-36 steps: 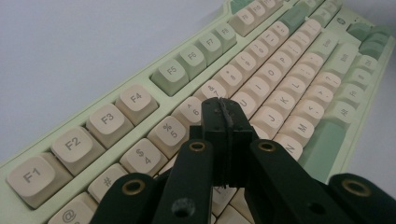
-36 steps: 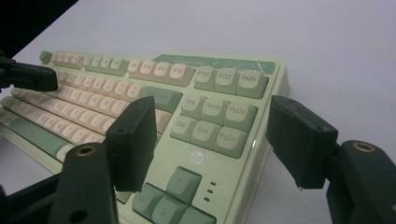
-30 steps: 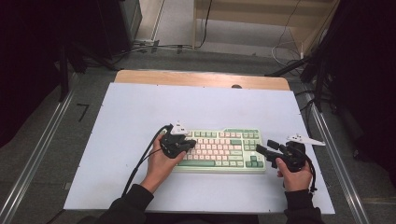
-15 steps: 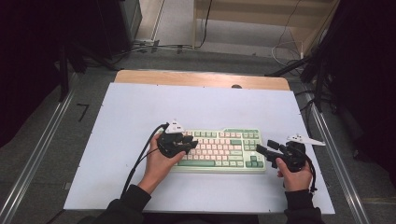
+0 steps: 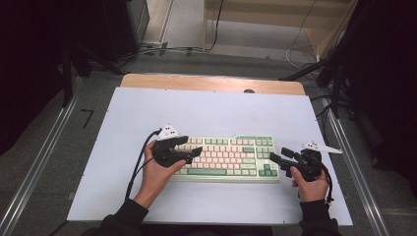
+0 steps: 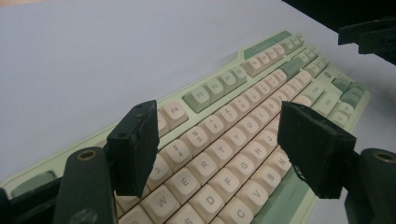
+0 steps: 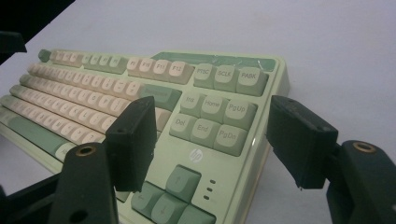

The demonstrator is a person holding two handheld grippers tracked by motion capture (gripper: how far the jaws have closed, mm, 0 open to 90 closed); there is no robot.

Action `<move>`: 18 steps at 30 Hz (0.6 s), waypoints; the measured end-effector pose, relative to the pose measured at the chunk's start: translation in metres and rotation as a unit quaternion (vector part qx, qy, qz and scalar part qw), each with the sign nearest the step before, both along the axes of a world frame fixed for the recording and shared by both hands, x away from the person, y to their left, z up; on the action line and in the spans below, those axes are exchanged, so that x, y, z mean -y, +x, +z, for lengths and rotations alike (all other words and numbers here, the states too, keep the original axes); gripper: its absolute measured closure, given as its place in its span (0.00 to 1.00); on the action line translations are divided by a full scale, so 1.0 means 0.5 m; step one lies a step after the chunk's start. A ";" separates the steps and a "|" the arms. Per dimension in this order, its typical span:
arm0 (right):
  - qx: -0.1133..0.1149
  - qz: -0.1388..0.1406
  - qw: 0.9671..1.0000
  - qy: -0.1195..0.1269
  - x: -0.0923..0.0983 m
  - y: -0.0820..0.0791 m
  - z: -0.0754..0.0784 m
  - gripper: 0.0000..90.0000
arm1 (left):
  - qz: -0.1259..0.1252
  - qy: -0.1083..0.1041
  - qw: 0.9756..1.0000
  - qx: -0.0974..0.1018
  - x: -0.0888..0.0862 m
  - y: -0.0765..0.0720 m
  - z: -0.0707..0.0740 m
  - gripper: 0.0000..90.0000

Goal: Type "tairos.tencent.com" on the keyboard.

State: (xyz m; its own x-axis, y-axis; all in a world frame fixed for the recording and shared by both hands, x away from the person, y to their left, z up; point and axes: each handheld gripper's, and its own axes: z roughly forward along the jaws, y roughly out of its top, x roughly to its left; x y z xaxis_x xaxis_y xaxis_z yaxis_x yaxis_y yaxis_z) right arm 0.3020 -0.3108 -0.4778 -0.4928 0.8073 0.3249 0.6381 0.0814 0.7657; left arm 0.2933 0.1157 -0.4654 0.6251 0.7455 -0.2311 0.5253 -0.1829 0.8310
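Note:
A pale green keyboard (image 5: 228,157) with cream and green keys lies flat on the white tabletop (image 5: 206,110), near the front. My left gripper (image 5: 193,146) hovers open over the keyboard's left end, its jaws pointing right. In the left gripper view the keyboard (image 6: 243,116) runs away under the wide-apart jaws of the left gripper (image 6: 219,149). My right gripper (image 5: 279,154) stands open at the keyboard's right end, its jaws pointing left. In the right gripper view the right gripper (image 7: 212,140) frames the navigation keys of the keyboard (image 7: 140,88). Neither gripper holds anything.
A wooden strip (image 5: 211,82) borders the table's far edge. Metal rails (image 5: 44,162) run along both sides. Cables lie on the floor (image 5: 162,49) behind the table. The tabletop stretches bare beyond the keyboard. The other gripper (image 6: 373,37) shows at the upper right of the left gripper view.
My left gripper has shifted slightly to the left over the keyboard's left end. The right gripper and the keyboard have stayed put.

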 end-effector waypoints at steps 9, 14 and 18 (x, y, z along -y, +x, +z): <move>-0.002 0.002 1.000 -0.002 -0.002 0.000 -0.002 0.35 | 0.006 -0.002 1.000 -0.004 -0.040 -0.017 -0.013 0.45; -0.002 0.001 1.000 -0.002 -0.001 0.000 -0.001 0.35 | -0.008 0.008 1.000 -0.005 -0.047 -0.024 -0.018 0.75; -0.001 0.002 1.000 -0.001 -0.001 -0.001 -0.001 0.35 | -0.014 0.017 1.000 -0.010 -0.050 -0.029 -0.022 0.92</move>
State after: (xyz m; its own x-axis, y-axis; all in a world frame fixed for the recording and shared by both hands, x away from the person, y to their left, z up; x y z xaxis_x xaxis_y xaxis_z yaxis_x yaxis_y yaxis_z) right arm 0.3017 -0.3103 -0.4782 -0.4954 0.8060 0.3239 0.6396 0.0862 0.7639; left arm 0.2790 0.1406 -0.4766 0.6415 0.7355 -0.2178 0.5354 -0.2260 0.8138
